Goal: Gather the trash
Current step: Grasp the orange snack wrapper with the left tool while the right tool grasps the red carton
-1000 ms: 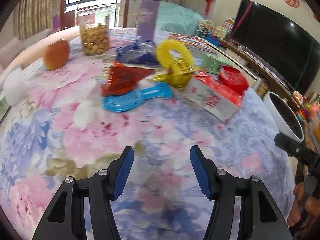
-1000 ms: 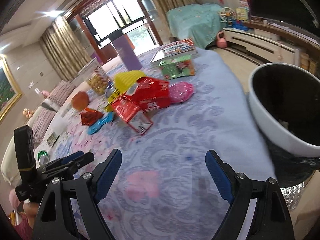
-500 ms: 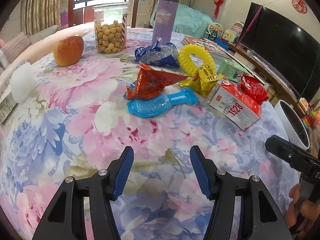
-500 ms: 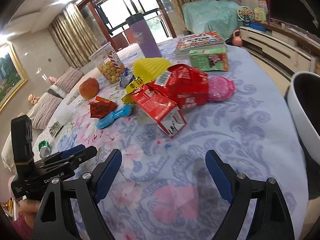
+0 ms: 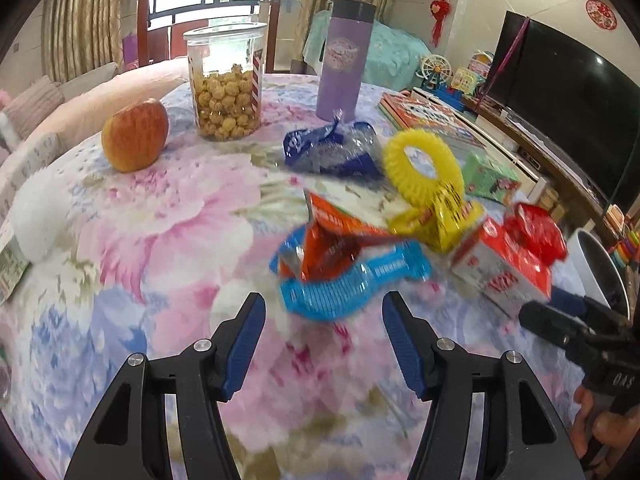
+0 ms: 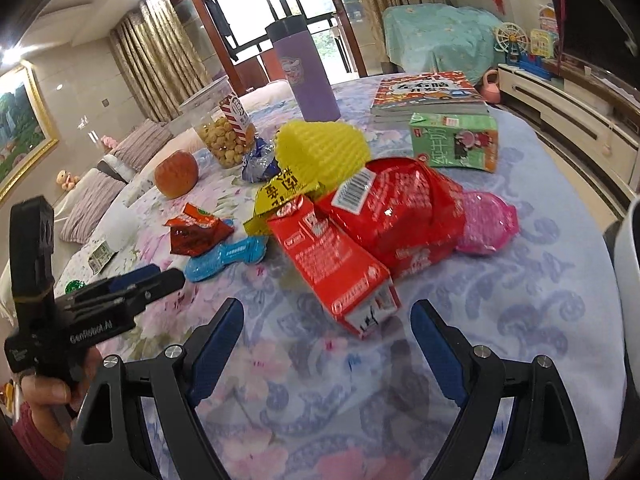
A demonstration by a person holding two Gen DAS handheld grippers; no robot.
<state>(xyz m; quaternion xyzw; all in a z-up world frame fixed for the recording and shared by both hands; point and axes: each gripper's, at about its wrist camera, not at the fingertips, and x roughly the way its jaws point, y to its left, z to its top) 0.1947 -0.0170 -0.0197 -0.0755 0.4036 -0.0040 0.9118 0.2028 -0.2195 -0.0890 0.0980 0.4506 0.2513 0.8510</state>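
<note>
table: floral cloth, the landmark for everything below; trash sits in one heap mid-table; keepers (apple, popcorn jar, purple flask, books) stand on the far side of the heap
bin: white rim, dark inside, just off the table's right edge in the left view; judged the drop point for the trash
step: approach phase, nothing collected by either tool at this moment; both aim down at the near side of the table's heap
red carton: lying flat on the table, nearest piece to the right gripper; red bag leans on it from behind; pink lid touches the bag on the right
blue wrapper: flat on the table, orange-red packet lying on top of it; nearest piece to the left gripper
right gripper: jaws wide apart, empty; hangs over bare table just short of the carton's near end; no contact
left gripper: jaws apart, narrower than the right, empty; just short of the blue wrapper, no contact
next move (judgement): each tool goes forward and down so the pads straddle its nearest piece, then closes; carton looks wide, so the right needs its full gap; wrapper is thin and flat, so the left must pinch an edge low on the table
</note>
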